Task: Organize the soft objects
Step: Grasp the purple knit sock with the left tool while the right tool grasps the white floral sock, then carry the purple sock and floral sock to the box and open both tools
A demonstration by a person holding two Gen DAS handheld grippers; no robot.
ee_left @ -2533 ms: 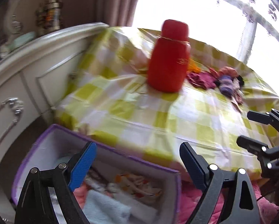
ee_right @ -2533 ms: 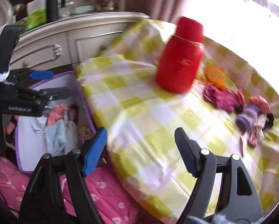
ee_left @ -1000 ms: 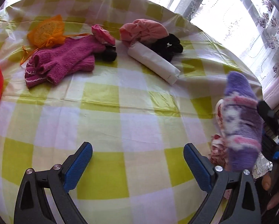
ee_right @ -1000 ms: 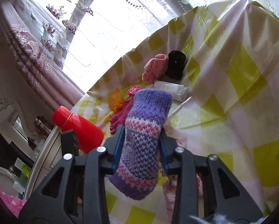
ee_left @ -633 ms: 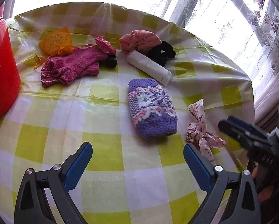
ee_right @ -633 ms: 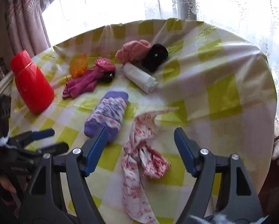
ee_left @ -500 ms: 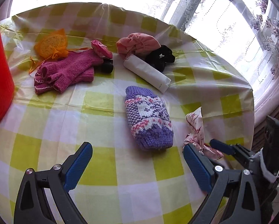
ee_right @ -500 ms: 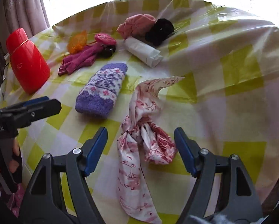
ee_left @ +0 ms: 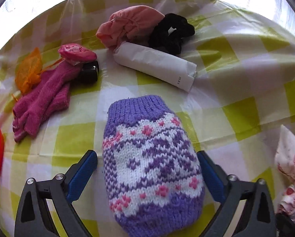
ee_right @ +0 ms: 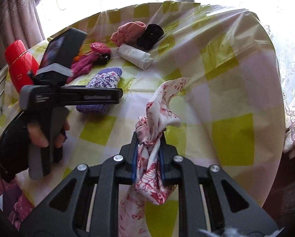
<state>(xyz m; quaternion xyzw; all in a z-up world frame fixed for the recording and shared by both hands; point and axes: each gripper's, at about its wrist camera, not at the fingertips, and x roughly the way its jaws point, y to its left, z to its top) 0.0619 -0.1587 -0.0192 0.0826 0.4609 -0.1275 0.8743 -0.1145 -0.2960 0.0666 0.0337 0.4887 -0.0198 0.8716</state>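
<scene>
The knotted red-and-white scarf (ee_right: 154, 138) is now pinched in the right tongs (ee_right: 148, 164): half a second ago those jaws stood wide with the scarf lying loose between them near the table's right edge, and they have just been closing until the blue pads squeeze the cloth just below its knot. One tail stands up above the knot and the other hangs toward the near edge. So this piece looks secured, and I judge it ready to be lifted off the table (ee_right: 236, 83)

The purple knitted mitten (ee_left: 151, 162) lies flat in the middle of the table, cuff pointing toward the far edge. A second ago it was held up in the right tongs; it has since been set down. The left tongs (ee_left: 147, 169) have swung in over it and now stand apart, one blue pad at each side of the mitten, close to the wool but not pressing it as far as I can tell. That reads as the next grab being lined up, though the squeeze is not yet made

Toward the far edge wait the pink glove (ee_left: 43, 98), an orange mesh pouch (ee_left: 28, 71), a white paper-wrapped roll (ee_left: 155, 65), a pink bonnet (ee_left: 127, 25) and a black scrunchie (ee_left: 171, 32). A red bottle (ee_right: 21, 67) stands at the left edge
</scene>
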